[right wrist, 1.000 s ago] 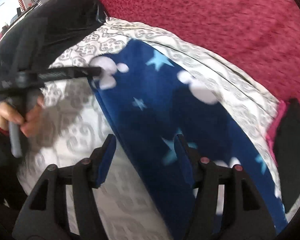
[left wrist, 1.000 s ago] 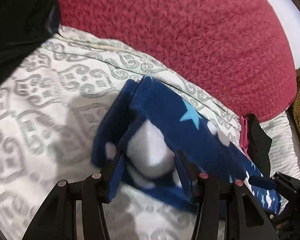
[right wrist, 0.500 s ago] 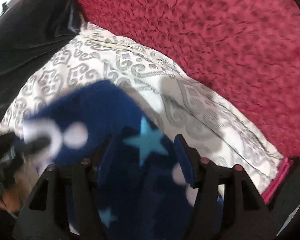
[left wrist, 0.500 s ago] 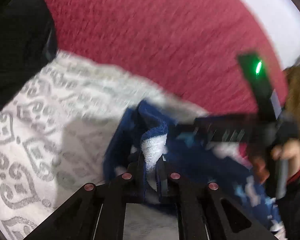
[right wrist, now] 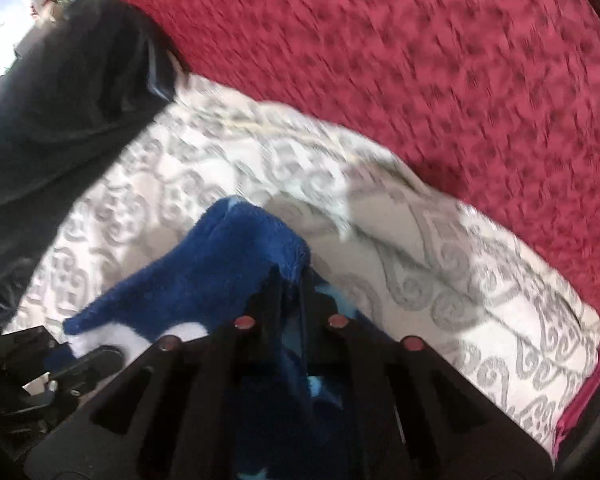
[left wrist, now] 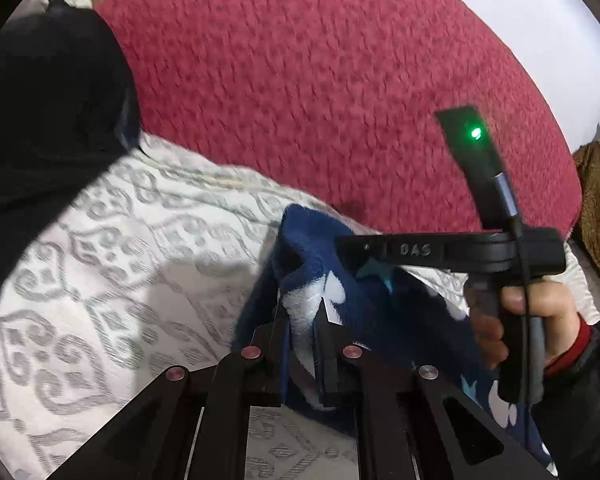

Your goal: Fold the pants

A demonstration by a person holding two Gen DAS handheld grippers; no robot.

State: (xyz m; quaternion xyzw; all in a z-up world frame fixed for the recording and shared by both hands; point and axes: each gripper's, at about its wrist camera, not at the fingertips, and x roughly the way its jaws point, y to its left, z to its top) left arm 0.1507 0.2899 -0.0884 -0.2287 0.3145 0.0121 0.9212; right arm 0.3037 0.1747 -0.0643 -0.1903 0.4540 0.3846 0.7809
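Pants (left wrist: pixel 380 304): blue fleece with white blobs and pale blue stars, pinched at one end by both tools and raised off the patterned sheet (left wrist: pixel 100 280). Left tool (left wrist: pixel 304 320) is closed on a bunched edge, white patch squeezed between its jaws. Right tool (right wrist: pixel 290 284) is likewise clamped, a dark blue corner peaking just ahead of its tips. In the left view the right tool comes in from the right side, its nose buried in the same end of the fabric, close beside the left tool; the hand (left wrist: pixel 532 320) gripping its handle sits further right.

Step in hand, as judged: lifting the one end to carry it over for a fold. Rest of the garment trails down and back toward the tools, slack. Fold not yet laid.

Next move likely calls for keeping both grips level and apart enough to hold the edge taut, then laying it down squarely over the trailing part.

Materials: fleece is thick, plush, soft-edged, and bunches rather than creases. Sheet ahead of both tools is white with grey scroll pattern, flat woven, rumpled at its far border. Beyond it, a red blanket (right wrist: pixel 420 80) with a nubby, deep pile. Dark smooth garment (right wrist: pixel 60 100) off to the left, slightly glossy.
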